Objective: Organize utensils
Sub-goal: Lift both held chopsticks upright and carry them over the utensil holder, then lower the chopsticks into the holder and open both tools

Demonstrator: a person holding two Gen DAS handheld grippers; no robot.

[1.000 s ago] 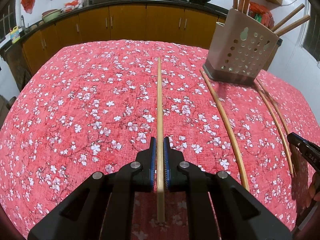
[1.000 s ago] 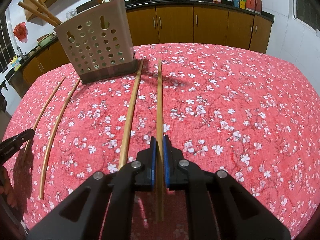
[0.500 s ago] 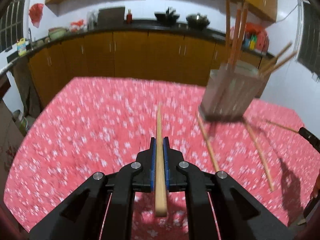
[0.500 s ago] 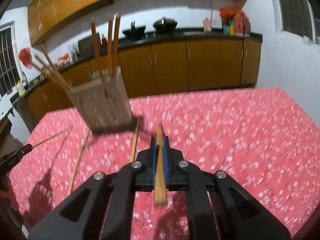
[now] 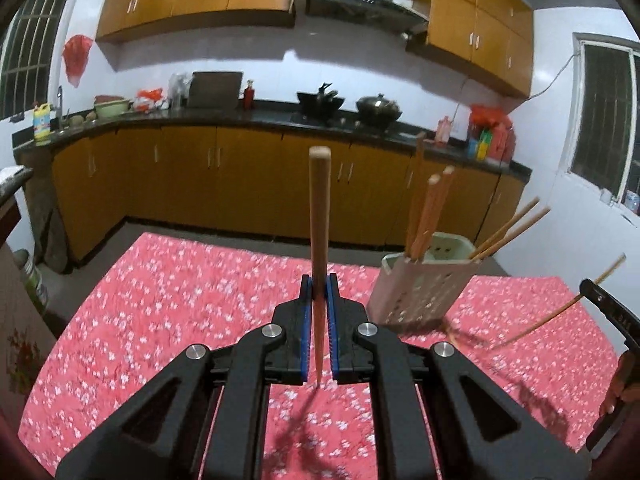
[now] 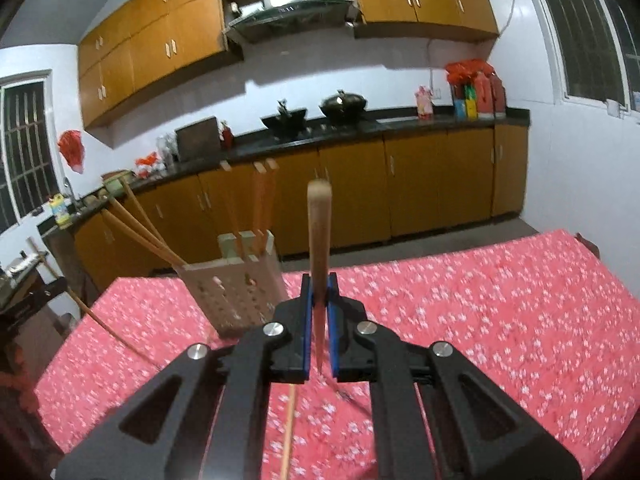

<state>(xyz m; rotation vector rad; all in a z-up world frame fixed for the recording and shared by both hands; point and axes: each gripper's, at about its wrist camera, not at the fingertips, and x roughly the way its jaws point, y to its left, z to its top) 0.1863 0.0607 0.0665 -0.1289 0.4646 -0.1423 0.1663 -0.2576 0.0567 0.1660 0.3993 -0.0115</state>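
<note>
While both grippers are lifted above the table (image 5: 168, 304), each one has its jaws closed tight on a single wooden chopstick. In the left wrist view, the left gripper (image 5: 319, 292) clamps the left chopstick (image 5: 319, 220) between its blue pads (image 5: 306, 320); the stick runs toward 12 o'clock, its blunt end pointing up in front of the lower cabinets (image 5: 180, 184), and its thin tip shows just under the pads. In the right wrist view, the right gripper (image 6: 319, 292) holds the right chopstick (image 6: 319, 240) in the same manner, also toward 12 o'clock.

The perforated holder (image 5: 424, 288) stands on the red flowered tablecloth at about 2 o'clock from the left gripper. Several chopsticks already stand in it (image 5: 428, 212), three rather upright and two leaning out toward 2 o'clock. From the right gripper, the same holder (image 6: 236, 292) is at about 10 o'clock, partly blurred.

One loose chopstick (image 6: 289, 432) lies on the cloth at 7 o'clock below the right gripper. At the right edge of the left view, the other gripper's black finger (image 5: 608, 308) appears with a stick (image 5: 560, 312) passing through it at 3 o'clock. On the far counter two woks (image 5: 320, 102) sit at 12 o'clock.
</note>
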